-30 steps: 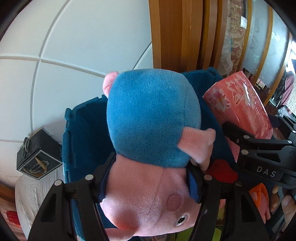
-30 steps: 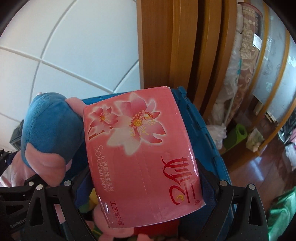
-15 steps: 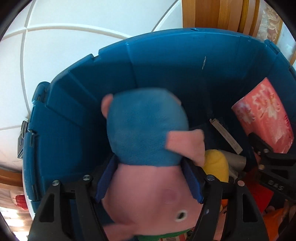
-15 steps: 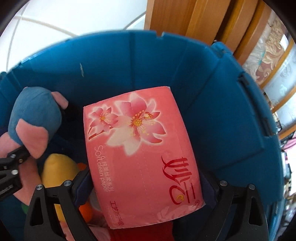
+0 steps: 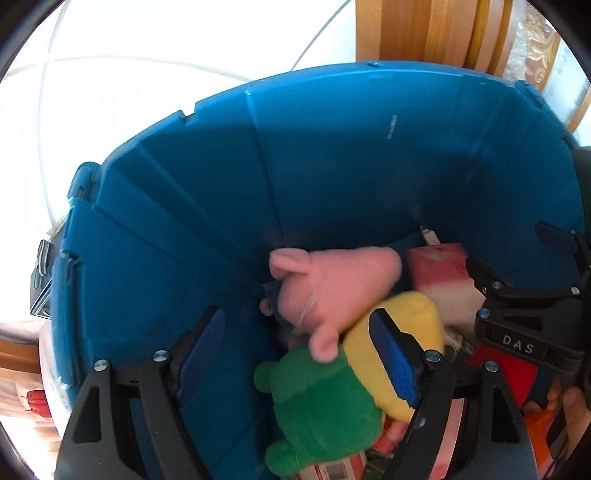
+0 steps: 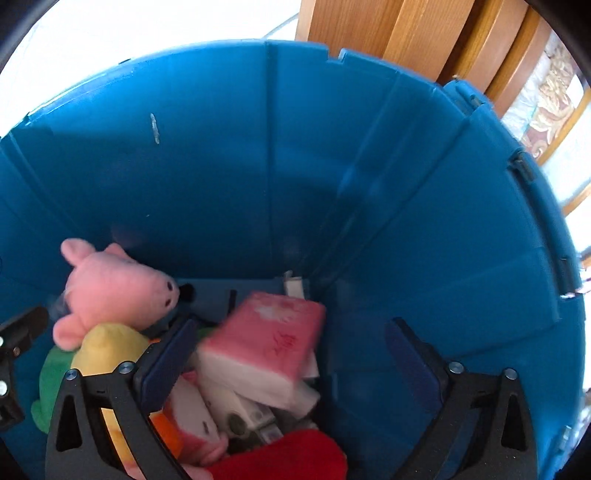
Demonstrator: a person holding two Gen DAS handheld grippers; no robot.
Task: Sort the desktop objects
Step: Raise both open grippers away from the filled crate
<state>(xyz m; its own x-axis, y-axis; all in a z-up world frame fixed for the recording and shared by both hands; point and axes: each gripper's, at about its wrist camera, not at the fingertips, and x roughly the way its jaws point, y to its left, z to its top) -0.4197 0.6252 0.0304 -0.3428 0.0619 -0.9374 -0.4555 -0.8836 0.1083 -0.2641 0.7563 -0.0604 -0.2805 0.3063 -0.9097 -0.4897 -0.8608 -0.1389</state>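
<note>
Both grippers point down into a deep blue bin (image 5: pixel 332 155). My left gripper (image 5: pixel 295 354) is open and its jaws are still opening, with nothing pressed between the blue pads. The pink pig plush (image 5: pixel 332 288) with a blue body lies loose on the pile beyond the fingertips. My right gripper (image 6: pixel 291 363) is open and still widening. The pink tissue pack (image 6: pixel 266 343) lies blurred on the pile below it, free of both pads. The pig plush (image 6: pixel 114 291) rests at the left of the blue bin (image 6: pixel 406 184). The right gripper (image 5: pixel 517 321) also shows at the right of the left wrist view.
A yellow and green plush (image 5: pixel 332 391), a red soft item (image 6: pixel 288 458) and white gadgets (image 6: pixel 240 410) fill the bin's bottom. Wooden furniture (image 6: pixel 406 33) stands behind the bin, white floor tiles (image 5: pixel 147 55) to its left. A person's fingers (image 5: pixel 569 402) hold the right gripper.
Both grippers sank deeper into the bin and opened. The pig plush left the left jaws and the tissue pack left the right jaws; both dropped onto the pile.
</note>
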